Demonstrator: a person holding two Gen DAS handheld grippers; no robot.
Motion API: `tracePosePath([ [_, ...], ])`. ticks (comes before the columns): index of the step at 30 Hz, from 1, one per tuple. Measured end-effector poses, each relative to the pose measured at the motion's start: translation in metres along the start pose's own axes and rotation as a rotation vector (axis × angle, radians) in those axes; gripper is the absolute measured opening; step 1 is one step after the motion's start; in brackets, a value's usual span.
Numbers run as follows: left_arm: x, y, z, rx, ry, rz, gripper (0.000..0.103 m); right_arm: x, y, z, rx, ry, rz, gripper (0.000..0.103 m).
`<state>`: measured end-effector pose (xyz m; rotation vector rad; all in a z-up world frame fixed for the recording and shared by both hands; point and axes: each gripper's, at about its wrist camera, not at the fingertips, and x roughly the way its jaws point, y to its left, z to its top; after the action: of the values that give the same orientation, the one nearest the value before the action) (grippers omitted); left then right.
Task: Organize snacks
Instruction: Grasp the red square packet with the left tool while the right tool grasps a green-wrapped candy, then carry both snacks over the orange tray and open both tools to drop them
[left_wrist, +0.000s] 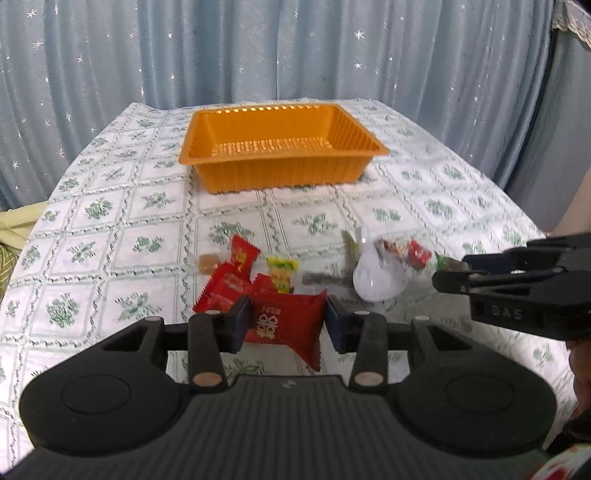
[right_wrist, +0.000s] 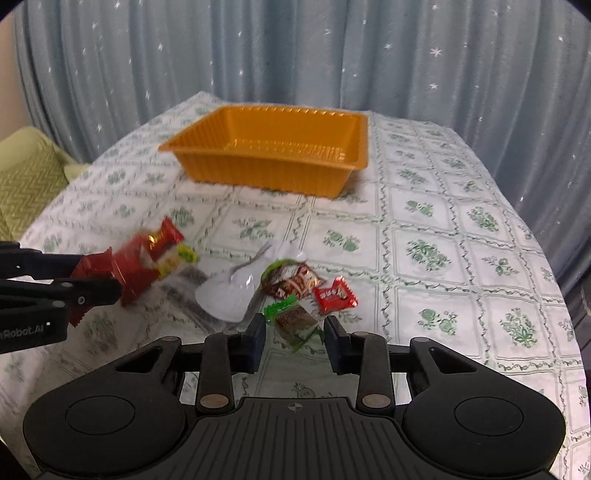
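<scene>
An orange plastic tray (left_wrist: 258, 177) stands empty at the far middle of the table; it also shows in the right wrist view (right_wrist: 258, 173). My left gripper (left_wrist: 284, 325) is shut on a large red snack packet (left_wrist: 288, 325). Other red packets (left_wrist: 225, 288), a yellow-green candy (left_wrist: 282, 273) and a brown candy (left_wrist: 207, 263) lie just beyond it. My right gripper (right_wrist: 295, 341) is open around a green-and-brown wrapped snack (right_wrist: 295, 323) on the cloth. A red candy (right_wrist: 334, 295), a brown packet (right_wrist: 295, 284) and a clear white wrapper (right_wrist: 229, 291) lie close by.
The table has a white cloth with green flower squares (left_wrist: 110, 229). A blue curtain (left_wrist: 258, 51) hangs behind it. A green cushion (right_wrist: 22, 184) sits off the left edge. The left gripper shows at the left of the right wrist view (right_wrist: 96, 286).
</scene>
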<state>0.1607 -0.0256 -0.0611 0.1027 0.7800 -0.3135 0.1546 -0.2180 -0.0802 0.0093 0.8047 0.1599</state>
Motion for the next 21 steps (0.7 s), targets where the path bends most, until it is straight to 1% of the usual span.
tracePosePath([
  [5,-0.002,0.003,0.025,-0.017,-0.013,-0.005,0.040,-0.013,-0.007,0.021,0.052,-0.025,0.009,0.035],
  [11,0.010,0.012,0.070,-0.016,-0.056,-0.004,0.040,-0.014,-0.012,0.067,0.056,-0.064,0.029,0.035],
  [16,0.035,0.025,0.118,-0.010,-0.100,0.009,0.040,0.005,-0.021,0.117,0.067,-0.095,0.048,0.035],
  [19,0.054,0.031,0.144,0.006,-0.126,0.022,0.040,0.028,-0.025,0.147,0.064,-0.106,0.049,0.035],
  [21,0.069,0.035,0.158,0.013,-0.130,0.027,0.040,0.045,-0.029,0.163,0.073,-0.106,0.059,0.035],
])
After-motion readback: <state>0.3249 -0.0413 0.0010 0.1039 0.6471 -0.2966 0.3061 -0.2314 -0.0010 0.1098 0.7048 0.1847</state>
